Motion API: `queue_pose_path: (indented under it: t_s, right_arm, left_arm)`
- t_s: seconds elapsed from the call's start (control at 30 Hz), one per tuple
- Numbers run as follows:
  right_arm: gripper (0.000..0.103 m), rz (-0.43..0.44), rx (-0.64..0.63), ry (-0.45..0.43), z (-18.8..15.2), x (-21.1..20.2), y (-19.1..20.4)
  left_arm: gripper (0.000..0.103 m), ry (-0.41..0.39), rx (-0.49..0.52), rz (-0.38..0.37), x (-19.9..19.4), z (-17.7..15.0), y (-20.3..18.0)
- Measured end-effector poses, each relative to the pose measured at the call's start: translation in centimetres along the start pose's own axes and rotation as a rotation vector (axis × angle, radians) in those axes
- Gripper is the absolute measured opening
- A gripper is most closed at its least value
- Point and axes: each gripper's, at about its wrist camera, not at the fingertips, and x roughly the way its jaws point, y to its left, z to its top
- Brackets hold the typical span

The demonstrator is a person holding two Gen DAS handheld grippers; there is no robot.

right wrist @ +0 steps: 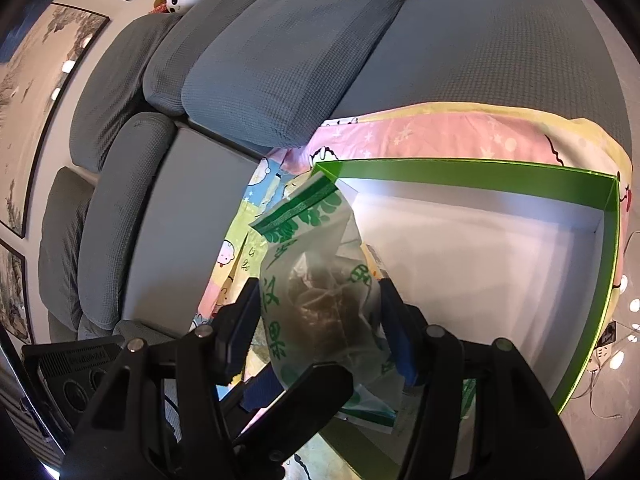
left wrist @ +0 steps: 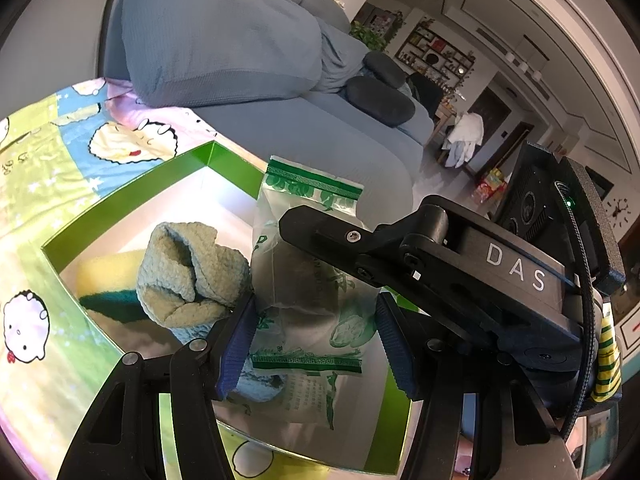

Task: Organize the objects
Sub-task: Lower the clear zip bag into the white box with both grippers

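**A:** Starting with the left wrist view: the left hand-held gripper [left wrist: 316, 340] is sitting around the lower half of a clear bag with green print [left wrist: 308, 280]. The pads look right at its sides, but I can't tell if they're actually squeezing. The right hand-held gripper [left wrist: 304, 226] is reaching across the bag higher up, so the bag is standing upright over the green box [left wrist: 224, 160], probably so it goes in neatly.

**B:** What's already sitting in the box?

**A:** A folded light-blue cloth [left wrist: 192, 272] touching the bag, and a yellow-and-green sponge [left wrist: 108, 284] lying behind it. The box is resting on a cartoon-print blanket [left wrist: 60, 152] spread over a grey sofa [left wrist: 224, 40].

**B:** And the right wrist view?

**A:** The right hand-held gripper [right wrist: 320, 320] is grasping the bag [right wrist: 320, 280], pads pressing its sides, with a brown lump showing inside. The bag is hanging over the box's [right wrist: 460, 172] left edge, and that half of the box is showing bare white floor. The left hand-held gripper's finger is poking in underneath.
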Motion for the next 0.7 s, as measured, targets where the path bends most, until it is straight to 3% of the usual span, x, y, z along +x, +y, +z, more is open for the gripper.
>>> queue_pose_path:
  t_s: [0.7]
  right_arm:
    - [0.057, -0.161, 0.023, 0.006, 0.3, 0.9, -0.9]
  left_arm:
    - [0.061, 0.052, -0.033, 0.068, 1.9, -0.6, 0.8]
